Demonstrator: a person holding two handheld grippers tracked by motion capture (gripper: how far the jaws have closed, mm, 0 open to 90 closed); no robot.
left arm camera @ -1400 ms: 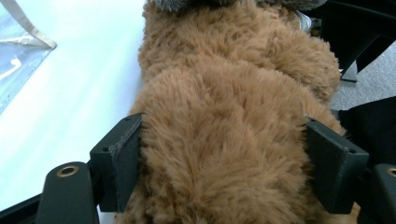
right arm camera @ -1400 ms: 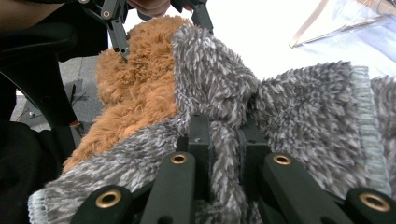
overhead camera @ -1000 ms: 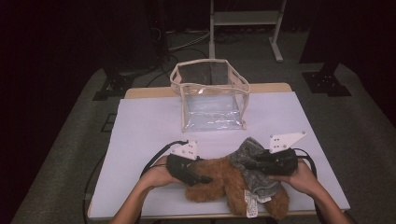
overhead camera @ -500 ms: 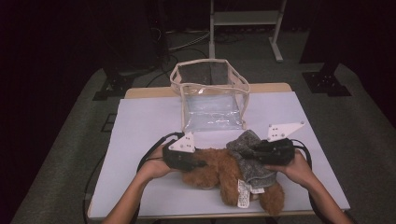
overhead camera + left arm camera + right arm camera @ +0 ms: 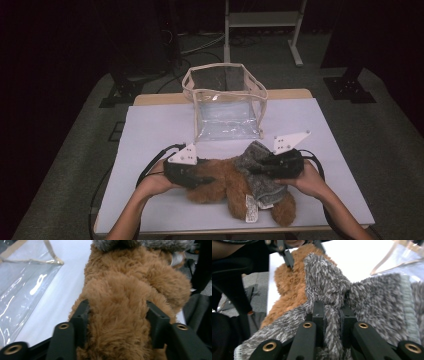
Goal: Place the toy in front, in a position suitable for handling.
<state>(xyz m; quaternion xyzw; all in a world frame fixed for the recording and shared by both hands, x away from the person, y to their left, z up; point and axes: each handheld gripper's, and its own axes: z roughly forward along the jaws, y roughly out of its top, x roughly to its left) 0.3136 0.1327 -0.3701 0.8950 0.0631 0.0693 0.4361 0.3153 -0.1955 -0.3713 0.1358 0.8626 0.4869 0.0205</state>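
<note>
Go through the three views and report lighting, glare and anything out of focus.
High view: evenly lit white table, dark surroundings, mildly soft. Left gripper view: bright glare streaks on the clear plastic bag with beige trim; brown plush toy sharp mid-frame, blurred nearest the lens. Right gripper view: fuzzy grey knitted garment sharp near the jaws, its right side blurred, tabletop overexposed.

Dark lab or studio: white-topped table [image 5: 150, 130], metal stand [image 5: 262, 20], floor cables [image 5: 200, 42].
</note>
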